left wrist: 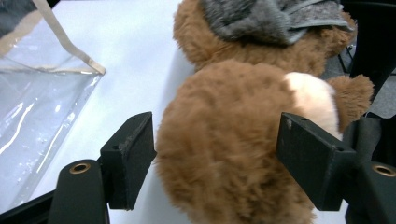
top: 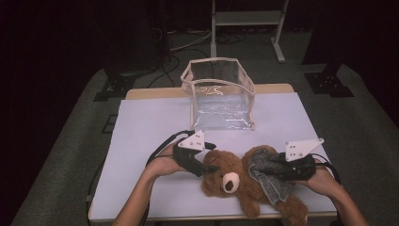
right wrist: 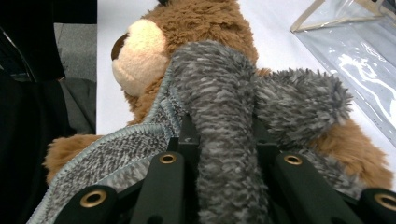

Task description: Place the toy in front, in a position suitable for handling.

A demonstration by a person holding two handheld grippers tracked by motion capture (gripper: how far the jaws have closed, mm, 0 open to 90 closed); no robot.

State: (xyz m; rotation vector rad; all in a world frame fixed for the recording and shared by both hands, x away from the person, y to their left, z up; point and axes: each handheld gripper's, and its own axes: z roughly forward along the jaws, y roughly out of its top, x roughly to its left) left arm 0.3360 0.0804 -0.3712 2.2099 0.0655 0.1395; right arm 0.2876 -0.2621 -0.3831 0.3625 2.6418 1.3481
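Grey cloth (right wrist: 224, 121) pinched by right hand-held gripper (right wrist: 226, 140); left hand-held gripper (left wrist: 215, 149) spread around teddy's head (left wrist: 224, 140).

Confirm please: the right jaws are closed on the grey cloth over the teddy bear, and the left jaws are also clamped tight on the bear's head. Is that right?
Not quite. In the left gripper view the left gripper stands open: its jaws flank the teddy bear at the head without pressing it. The right gripper is indeed shut on the grey cloth over the bear.

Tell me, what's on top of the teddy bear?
A fuzzy grey cloth lies over the teddy bear's body, pinched by the right hand-held gripper. The cloth hides the tummy underneath it; the head and a leg stick out.
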